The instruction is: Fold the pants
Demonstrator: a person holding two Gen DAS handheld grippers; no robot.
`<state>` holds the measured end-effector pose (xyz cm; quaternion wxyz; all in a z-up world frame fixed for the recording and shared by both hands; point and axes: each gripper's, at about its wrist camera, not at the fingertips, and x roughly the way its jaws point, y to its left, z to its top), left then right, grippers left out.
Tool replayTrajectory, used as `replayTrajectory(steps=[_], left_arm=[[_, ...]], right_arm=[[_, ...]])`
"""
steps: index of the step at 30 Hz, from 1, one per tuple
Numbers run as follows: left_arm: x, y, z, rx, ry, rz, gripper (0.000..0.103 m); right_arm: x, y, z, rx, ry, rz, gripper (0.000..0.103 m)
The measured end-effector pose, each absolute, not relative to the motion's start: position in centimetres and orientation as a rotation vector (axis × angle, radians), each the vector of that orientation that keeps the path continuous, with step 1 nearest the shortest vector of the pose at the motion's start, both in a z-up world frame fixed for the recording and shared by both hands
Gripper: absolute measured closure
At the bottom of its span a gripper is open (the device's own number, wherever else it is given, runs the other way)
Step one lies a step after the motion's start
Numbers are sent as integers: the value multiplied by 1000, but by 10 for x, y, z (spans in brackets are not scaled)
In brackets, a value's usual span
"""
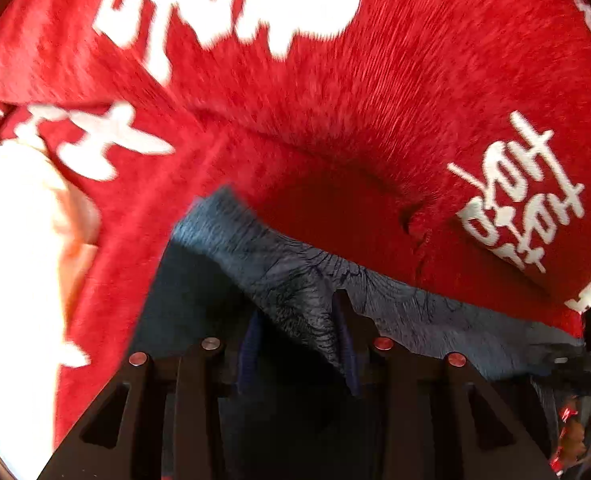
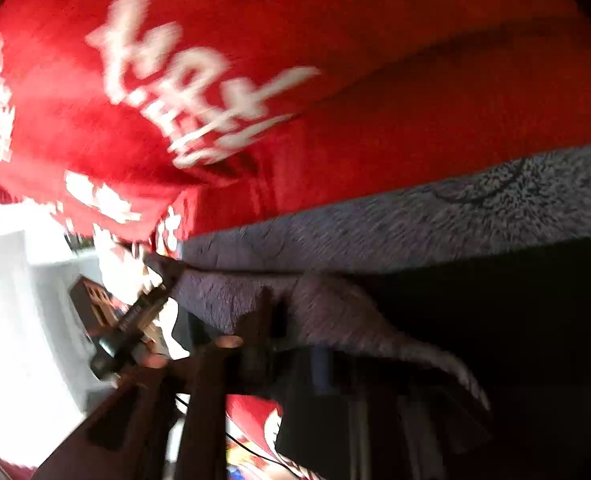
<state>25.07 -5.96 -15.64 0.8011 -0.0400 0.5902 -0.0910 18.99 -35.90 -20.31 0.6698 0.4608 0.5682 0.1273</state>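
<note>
Left gripper (image 1: 301, 344) and right gripper (image 2: 271, 320) are each clamped on the edge of the blue-grey textured fabric pants (image 1: 295, 272), held up off the red blanket with white lettering (image 1: 375, 100). The held edge runs sideways between both grippers, equally near each. Judgement: the fold goes forward over the blanket.

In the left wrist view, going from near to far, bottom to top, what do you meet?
left gripper fingers, shut on the pants → blue-grey pants edge → red cloth with white lettering, filling the far part of the view.
</note>
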Motion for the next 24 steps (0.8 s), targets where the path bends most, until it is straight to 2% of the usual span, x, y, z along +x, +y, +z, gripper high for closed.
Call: replayTrajectory(steps=[1,2,4,6,8,13,16,19,21,24], left_arm=[[245,-56,-145,-66,1243,-174,42],[240,-53,-136,-49,1218,-157,35],[231,-51,-125,-9,1198,-156,35],[227,-57,-127,31,1210,-172,35],[225,-75,-142,99,1243,-184,35],[242,-101,-191,159,1264,-128,35],[248,-107,-194,180,1256,-99,35],[238,-106,-179,186,1274,-128,35],[224,-107,-166,211,1276,-153,35],[199,-117,-152,238,1291,-200,35]], right_arm=[[186,-354,-189,995,1269,313,33],[181,-347,-172,953,1242,333,31],[171,-335,-152,905,1211,370,34],[168,-316,-139,839,1184,414,57],[179,-292,-140,712,1214,425,62],[223,-275,-179,500,1300,336,62],[238,-288,-189,582,1299,305,64],[228,-307,-167,661,1204,291,61],[214,-325,-149,753,1141,298,50],[189,-347,-136,836,1093,284,45]])
